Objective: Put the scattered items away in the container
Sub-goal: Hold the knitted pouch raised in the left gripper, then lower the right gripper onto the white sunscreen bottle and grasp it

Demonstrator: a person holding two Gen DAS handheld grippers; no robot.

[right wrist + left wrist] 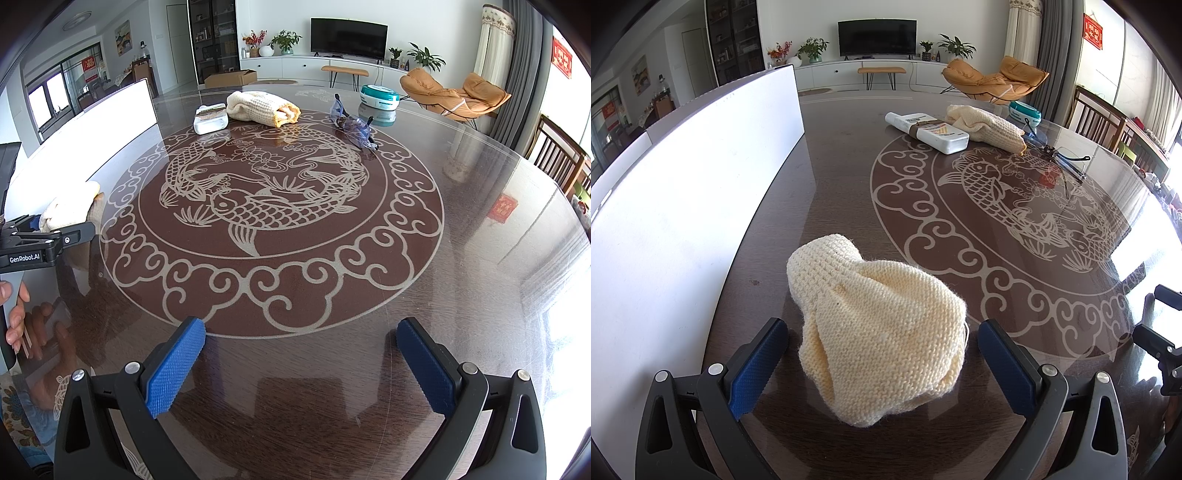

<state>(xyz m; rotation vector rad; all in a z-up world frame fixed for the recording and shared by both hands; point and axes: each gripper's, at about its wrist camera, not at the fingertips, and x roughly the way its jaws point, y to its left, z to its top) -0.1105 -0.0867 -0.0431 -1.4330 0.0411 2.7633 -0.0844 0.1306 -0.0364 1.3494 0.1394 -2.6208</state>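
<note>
A cream knitted glove [879, 332] lies bunched on the dark table right in front of my left gripper [882, 354], between its open blue pads without touching them. It also shows in the right wrist view [68, 208] at the far left. The white container [683, 177] stands along the left. Far across the table lie a white bottle [929, 131], a second cream glove [986, 127] and glasses [1060, 158]. My right gripper [301, 362] is open and empty above the near table edge.
A teal round tin [380, 96] sits at the far side of the table beyond the glasses [354, 125]. The glass tabletop has a carp pattern [258, 192]. Wooden chairs [561, 162] stand at the right. The left gripper's body [33, 243] shows at the left.
</note>
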